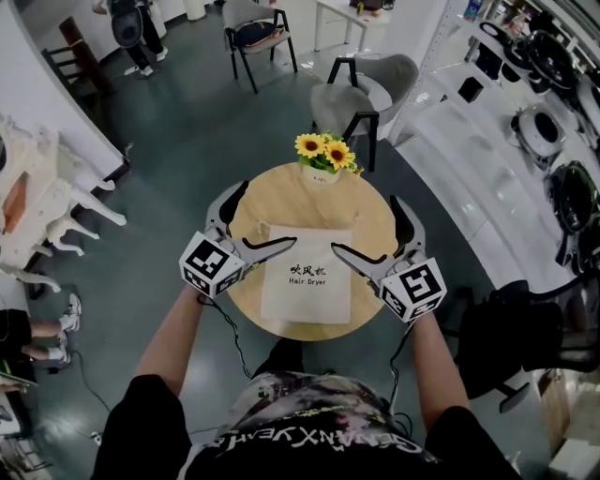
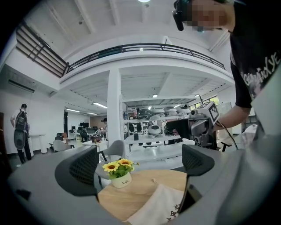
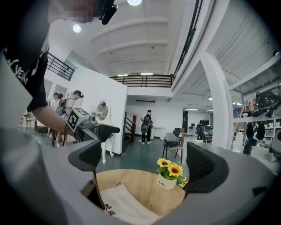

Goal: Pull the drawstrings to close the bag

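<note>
Matt cream cloth bag [image 1: 307,274]; smooth pale wood table [image 1: 370,214]; glossy white pot [image 1: 321,172]

You stand over a round wooden bench [image 1: 281,192] on a dark grey-green floor [image 1: 197,122]. Beyond it are a grey chair [image 1: 361,94] and a black-framed chair [image 1: 255,37]. White shelving [image 1: 487,169] runs along your right. A white column [image 2: 114,110] carries a railed mezzanine [image 2: 145,46], lit by ceiling lights [image 3: 134,2].

Bright, even ceiling light; gripper views bulge at dark edges, near jaws blurred.
</note>
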### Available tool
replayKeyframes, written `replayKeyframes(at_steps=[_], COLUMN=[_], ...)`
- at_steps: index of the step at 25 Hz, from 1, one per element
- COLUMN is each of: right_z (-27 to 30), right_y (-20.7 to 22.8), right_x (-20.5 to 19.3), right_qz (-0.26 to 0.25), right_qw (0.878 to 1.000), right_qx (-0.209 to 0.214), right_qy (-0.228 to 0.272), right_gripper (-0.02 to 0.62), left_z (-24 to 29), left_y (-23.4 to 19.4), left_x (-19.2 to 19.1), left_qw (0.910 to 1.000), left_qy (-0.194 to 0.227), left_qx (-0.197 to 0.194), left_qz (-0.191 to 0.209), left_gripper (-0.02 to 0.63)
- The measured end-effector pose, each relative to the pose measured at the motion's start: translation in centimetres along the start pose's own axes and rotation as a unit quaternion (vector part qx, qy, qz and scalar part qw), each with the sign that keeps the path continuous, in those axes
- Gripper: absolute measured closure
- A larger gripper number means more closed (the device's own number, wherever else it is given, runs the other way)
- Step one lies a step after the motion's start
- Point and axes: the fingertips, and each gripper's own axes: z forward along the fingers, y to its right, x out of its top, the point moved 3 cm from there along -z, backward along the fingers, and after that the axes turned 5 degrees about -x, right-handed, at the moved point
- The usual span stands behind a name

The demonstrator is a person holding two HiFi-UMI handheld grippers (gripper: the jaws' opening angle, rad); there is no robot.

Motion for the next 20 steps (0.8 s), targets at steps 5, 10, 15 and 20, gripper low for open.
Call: replayKeyframes(at_steps=[5, 10, 15, 20], right_z=[3.1, 5.6, 7.2, 8.2], right_y=[0.7, 1.3, 1.7, 2.5], right_x=[0.1, 0.3, -0.3, -1.1], right_qz=[-0.001, -0.002, 0.001, 0.008], right_qw=[1.000, 0.999, 0.999, 0.999], right_qx=[-0.015, -0.028, -0.033, -0.028], right_qy=[-0.009, -0.020, -0.024, -0.024], right_gripper=[0.009, 0.009, 0.011, 0.009], left_z=[0.9, 2.1, 2.8, 3.5], left_y=[-3.3, -5.9, -7.3, -8.0], left_x=[-0.9, -1.6, -2.5, -3.0], left_qw=[0.9998, 0.9992, 0.9988, 0.9990], left_qy=[0.004, 0.004, 0.001, -0.002], left_qx=[-0.017, -0.038, -0.045, -0.040], left_qz=[-0.007, -0.013, -0.017, -0.021], left_gripper=[0.021, 0.021, 0.021, 0.021])
